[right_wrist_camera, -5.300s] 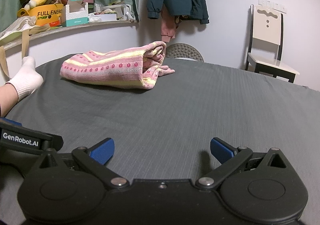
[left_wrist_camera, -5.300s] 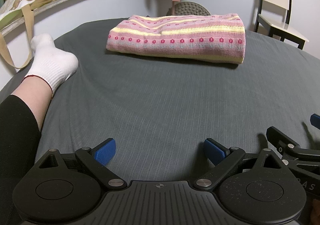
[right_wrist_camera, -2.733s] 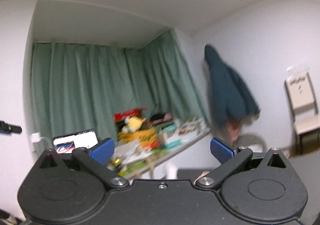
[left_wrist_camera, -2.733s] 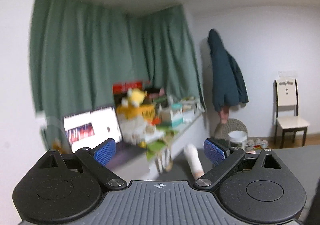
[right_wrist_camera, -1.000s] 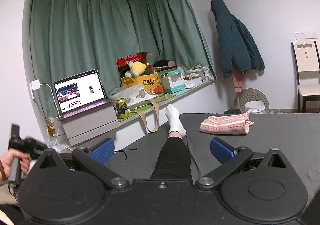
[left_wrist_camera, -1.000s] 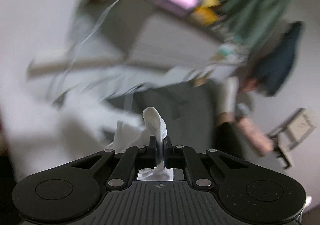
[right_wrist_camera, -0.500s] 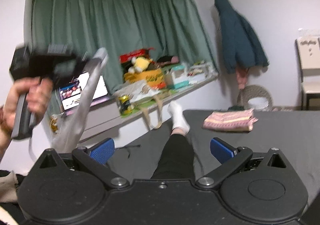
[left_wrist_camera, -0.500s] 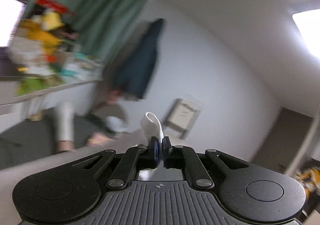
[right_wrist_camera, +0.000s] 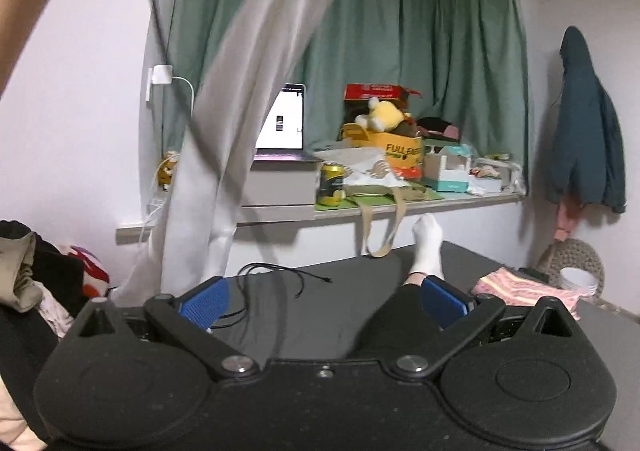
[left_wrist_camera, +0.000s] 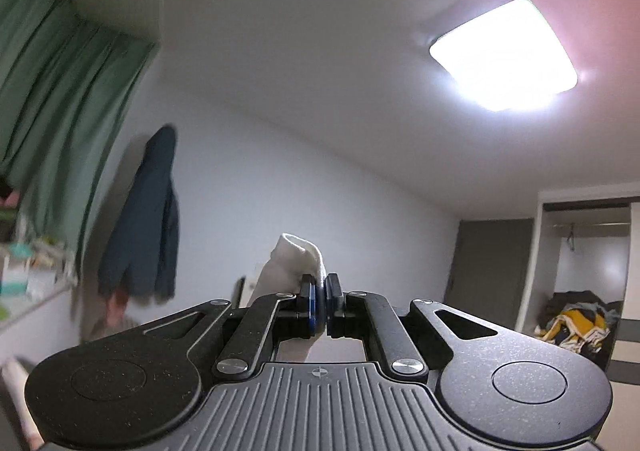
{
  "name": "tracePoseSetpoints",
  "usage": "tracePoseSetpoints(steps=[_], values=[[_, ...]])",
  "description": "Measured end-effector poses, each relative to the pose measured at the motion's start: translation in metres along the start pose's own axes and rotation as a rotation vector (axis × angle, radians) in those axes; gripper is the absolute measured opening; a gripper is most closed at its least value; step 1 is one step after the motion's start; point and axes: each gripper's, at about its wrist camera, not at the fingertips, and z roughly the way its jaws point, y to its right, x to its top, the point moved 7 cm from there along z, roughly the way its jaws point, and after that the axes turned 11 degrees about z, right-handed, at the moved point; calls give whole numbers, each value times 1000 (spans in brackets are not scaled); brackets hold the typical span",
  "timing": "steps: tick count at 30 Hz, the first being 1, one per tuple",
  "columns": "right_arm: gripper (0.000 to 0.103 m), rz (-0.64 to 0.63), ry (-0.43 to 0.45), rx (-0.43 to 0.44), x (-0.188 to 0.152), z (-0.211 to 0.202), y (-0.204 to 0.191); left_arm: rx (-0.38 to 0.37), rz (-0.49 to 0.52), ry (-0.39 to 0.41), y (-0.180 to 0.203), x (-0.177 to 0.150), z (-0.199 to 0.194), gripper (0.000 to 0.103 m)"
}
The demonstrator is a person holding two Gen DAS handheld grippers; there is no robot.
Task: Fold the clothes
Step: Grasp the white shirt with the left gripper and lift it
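White garment [left_wrist_camera: 298,263] (left tool [left_wrist_camera: 320,305]) aloft

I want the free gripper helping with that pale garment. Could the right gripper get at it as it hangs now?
Probably yes: the right gripper is open and empty, and the pale garment hangs up-left of it with nothing between.

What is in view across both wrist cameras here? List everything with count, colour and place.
light grey cloth garment: one, hanging high at left, pinched in the left tongs
folded pink-and-yellow striped knit: one, on the dark grey bed cover, far right
dark teal jacket: one, hung on the white wall
green curtains: behind the shelf
open laptop: one, silver, on the shelf
yellow plush toy: one, on the shelf
ceiling light: one, white, lit
white-socked foot: one, on the bed
left tongs: shut on the cloth
right tongs: open, empty
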Motion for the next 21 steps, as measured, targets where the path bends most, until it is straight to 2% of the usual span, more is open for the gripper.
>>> tracePoseSetpoints(steps=[3,7,10,12,13,16,18,21], values=[[103,32,21,3,4,-4,6,-4,43,23,19,37,10,4],[103,108,34,168,17,-25,5,-15,109,62,43,87,26,4],[103,91,77,178,21,-46,7,11,141,120,52,125,31,4],[103,158,71,165,14,-57,24,47,147,115,52,139,38,4],[103,194,66,157,11,-62,33,62,160,86,52,141,42,4],[103,304,51,134,0,-78,61,110,180,-43,42,114,52,5],[103,392,36,105,-14,-83,80,120,170,-164,28,77,53,5],[103,521,54,42,-23,-90,113,138,150,-382,-1,-6,36,5]])
